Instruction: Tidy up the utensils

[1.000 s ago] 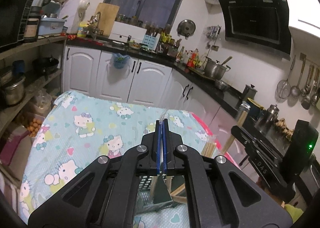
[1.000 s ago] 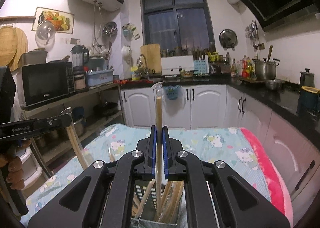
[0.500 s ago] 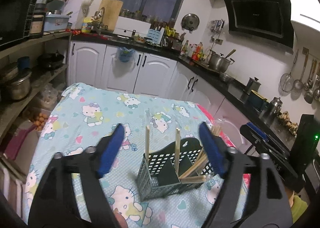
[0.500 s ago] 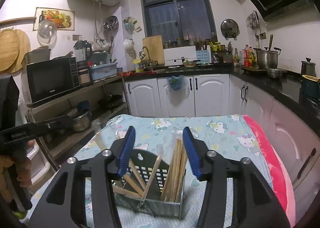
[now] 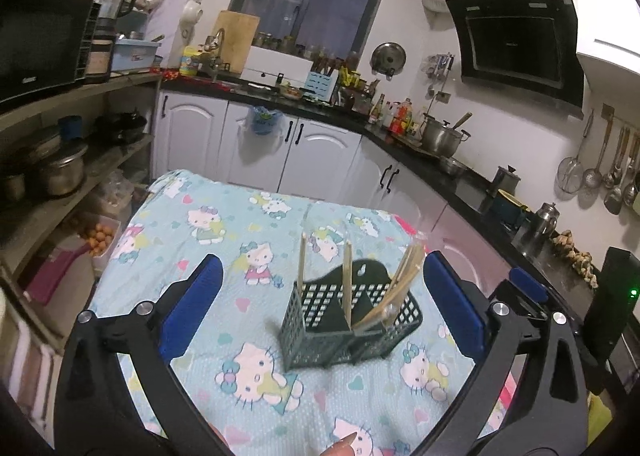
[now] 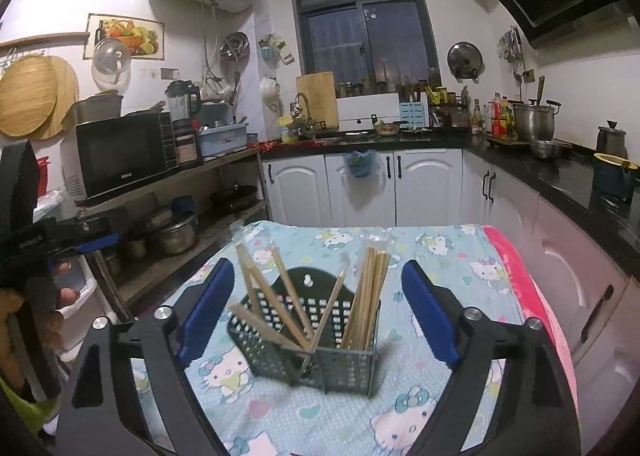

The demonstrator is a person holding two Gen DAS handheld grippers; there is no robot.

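Item 1. Left gripper [image 5: 320, 308], black frame with blue pads: jaws are spread wide and nothing is held. It is poised above the table, with the caddy framed between its fingers.

Item 2. Dark green perforated plastic utensil caddy [image 6: 310, 340], two-compartment, upright on the pale blue cartoon-cat tablecloth [image 6: 436, 252], near the middle of the table. Its rear wall rises to a rounded tab with a hanging hole.

Item 3. Loose wooden chopsticks [image 6: 288, 296], left compartment as seen from the right wrist view: several are leaned at crossing angles, one nearly flat across the rim.

Item 4. Bundled wooden chopsticks [image 6: 368, 296], right compartment: these are stood close together and near upright (a clear wrapper appears to cling to the tips, though this cannot be confirmed).

Item 5. Right gripper [image 6: 318, 312], same pattern: jaws are likewise wide apart and empty, with the caddy between and beyond the pads.

Risk notes. The caddy is judged light and top-heavy; it could be tipped if a leaning stick is nudged by a descending pad. The low-lying stick could be levered out over the rim by a sideways brush. The soft cloth could be dragged, and the caddy shifted with it. Thin round sticks are judged prone to slipping or twisting if pinched off-centre.

Status. Sorting is judged nearly complete; the crossed sticks remain untidy.
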